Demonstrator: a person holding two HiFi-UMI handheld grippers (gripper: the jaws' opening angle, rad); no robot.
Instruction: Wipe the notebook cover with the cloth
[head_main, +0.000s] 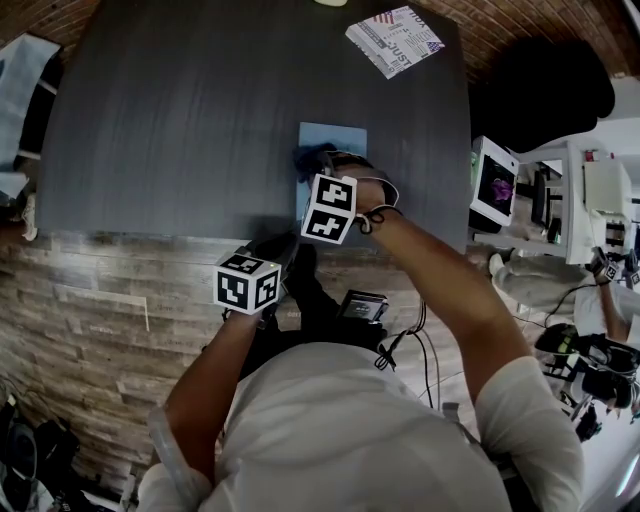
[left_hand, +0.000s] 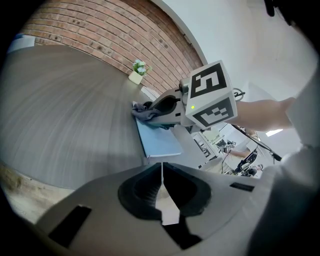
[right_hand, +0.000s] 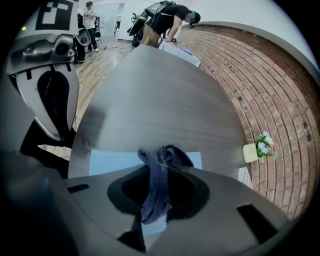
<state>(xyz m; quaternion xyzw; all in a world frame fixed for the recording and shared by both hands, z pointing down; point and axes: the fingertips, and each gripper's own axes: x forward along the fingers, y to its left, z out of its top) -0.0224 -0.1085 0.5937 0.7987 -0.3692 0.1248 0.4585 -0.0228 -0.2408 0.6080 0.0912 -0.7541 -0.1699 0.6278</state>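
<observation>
Grey table (head_main: 180, 120) by brick wall (right_hand: 260, 75); right tongs (right_hand: 157, 161) tight on cloth (right_hand: 152, 195) over notebook (head_main: 333, 135), left tongs (left_hand: 161, 167) together.

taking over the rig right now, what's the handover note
Left gripper: shut, empty, held off the near edge of the grey table, clear of the notebook.
Right gripper: shut on the dark blue cloth, which is down on the light blue notebook cover, toward its left side.
Notebook: closed, flat, at the table's near edge.
Done: cloth gripped and on the cover; how much is wiped does not show.
Left: wipe across the cover.
</observation>
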